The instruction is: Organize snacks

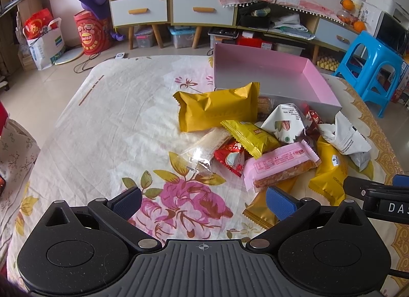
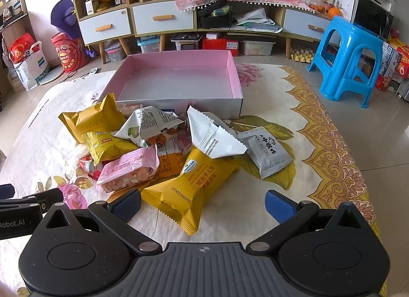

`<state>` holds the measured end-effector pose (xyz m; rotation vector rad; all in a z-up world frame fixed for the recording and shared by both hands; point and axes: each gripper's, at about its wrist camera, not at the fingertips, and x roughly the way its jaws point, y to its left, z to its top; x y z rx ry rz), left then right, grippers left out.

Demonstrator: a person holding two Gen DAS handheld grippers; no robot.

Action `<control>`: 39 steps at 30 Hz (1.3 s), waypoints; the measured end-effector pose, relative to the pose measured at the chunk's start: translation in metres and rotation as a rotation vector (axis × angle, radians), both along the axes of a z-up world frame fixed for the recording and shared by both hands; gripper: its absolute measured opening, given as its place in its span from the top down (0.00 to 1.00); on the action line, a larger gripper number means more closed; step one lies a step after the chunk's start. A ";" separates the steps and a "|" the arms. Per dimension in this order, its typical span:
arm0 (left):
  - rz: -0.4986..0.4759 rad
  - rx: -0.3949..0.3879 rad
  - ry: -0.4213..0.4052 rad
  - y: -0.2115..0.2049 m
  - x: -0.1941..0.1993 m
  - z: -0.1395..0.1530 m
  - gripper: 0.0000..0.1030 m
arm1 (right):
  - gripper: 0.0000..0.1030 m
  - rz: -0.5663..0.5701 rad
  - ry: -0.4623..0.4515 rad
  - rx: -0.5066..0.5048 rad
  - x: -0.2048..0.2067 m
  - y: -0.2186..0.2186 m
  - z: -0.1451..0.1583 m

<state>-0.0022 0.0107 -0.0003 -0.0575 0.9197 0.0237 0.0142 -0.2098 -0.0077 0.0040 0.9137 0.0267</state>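
Both grippers, left (image 1: 203, 201) and right (image 2: 203, 202), wide open, holding nothing. Snacks (image 2: 163, 149) heaped beside empty box (image 2: 236, 80), likely staged for short transfers. Right poised over yellow pack (image 2: 189, 189); probable first pick.

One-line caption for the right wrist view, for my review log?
Open right gripper hovers over a yellow packet at the near edge of a snack pile, empty pink box behind.
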 end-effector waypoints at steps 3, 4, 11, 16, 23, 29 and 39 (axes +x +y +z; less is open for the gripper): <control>-0.001 0.000 -0.002 -0.001 0.000 0.000 0.00 | 0.08 -0.003 0.003 -0.001 0.001 0.000 -0.001; -0.001 0.001 -0.002 -0.001 0.000 0.000 0.00 | 0.08 -0.004 0.004 -0.002 0.002 0.000 -0.001; -0.004 -0.007 0.008 0.001 0.001 -0.001 0.00 | 0.08 -0.002 0.010 -0.010 0.002 0.003 -0.001; -0.006 -0.007 0.007 0.002 0.003 -0.002 0.00 | 0.08 -0.011 0.020 -0.010 0.003 0.002 -0.003; -0.008 -0.013 0.020 0.004 0.004 -0.002 0.00 | 0.08 -0.003 0.027 -0.009 0.003 0.001 -0.002; -0.021 -0.001 0.022 0.003 0.005 0.000 0.00 | 0.08 0.005 0.056 -0.011 0.005 0.002 -0.002; -0.039 0.001 -0.017 0.016 0.016 0.012 0.00 | 0.08 -0.004 0.064 0.014 0.018 -0.003 0.009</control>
